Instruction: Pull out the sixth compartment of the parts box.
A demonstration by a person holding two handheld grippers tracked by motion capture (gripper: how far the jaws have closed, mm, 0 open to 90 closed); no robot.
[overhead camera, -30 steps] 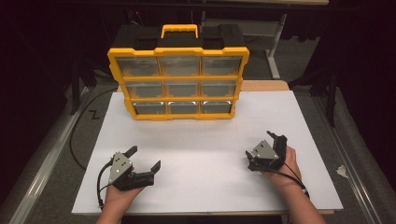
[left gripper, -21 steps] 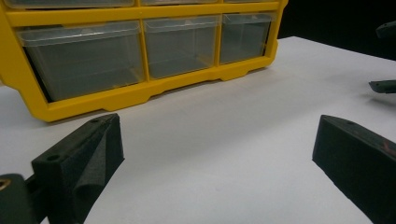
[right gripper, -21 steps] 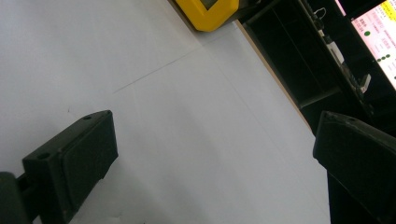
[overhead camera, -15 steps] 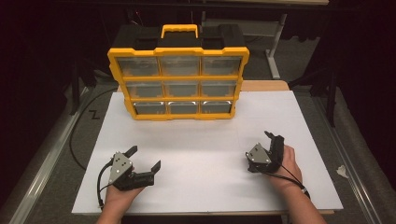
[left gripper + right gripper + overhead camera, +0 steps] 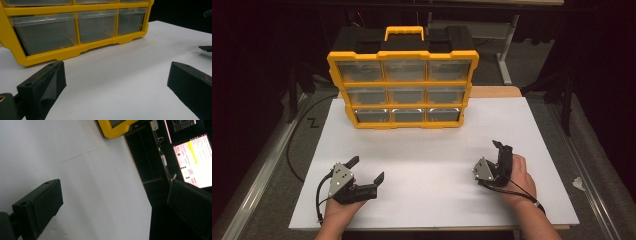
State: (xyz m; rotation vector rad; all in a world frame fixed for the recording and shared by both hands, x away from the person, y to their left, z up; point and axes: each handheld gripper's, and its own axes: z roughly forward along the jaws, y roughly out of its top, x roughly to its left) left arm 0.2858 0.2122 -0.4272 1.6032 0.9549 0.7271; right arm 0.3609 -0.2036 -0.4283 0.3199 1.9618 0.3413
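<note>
A yellow organizer case (image 5: 402,85) with clear drawers and a black handle stands upright at the back middle of the white table sheet (image 5: 432,150). My left gripper (image 5: 367,168) rests near the front left, open and empty, jaws pointing toward the case. In the left gripper view its jaws (image 5: 117,72) stand wide apart before the case's bottom row of drawers (image 5: 75,30). My right gripper (image 5: 502,147) sits at the front right, rolled onto its side in the hand, open and empty. In the right gripper view its jaws (image 5: 115,195) frame bare sheet and a corner of the case (image 5: 115,127).
The sheet's front edge lies just behind both hands. A black cable (image 5: 292,150) loops off the table's left side. A lit monitor (image 5: 192,160) stands beyond the right edge. A small white scrap (image 5: 578,183) lies on the floor at right.
The right gripper has rolled further onto its side and shifted slightly left. The left gripper and the case have not moved.
</note>
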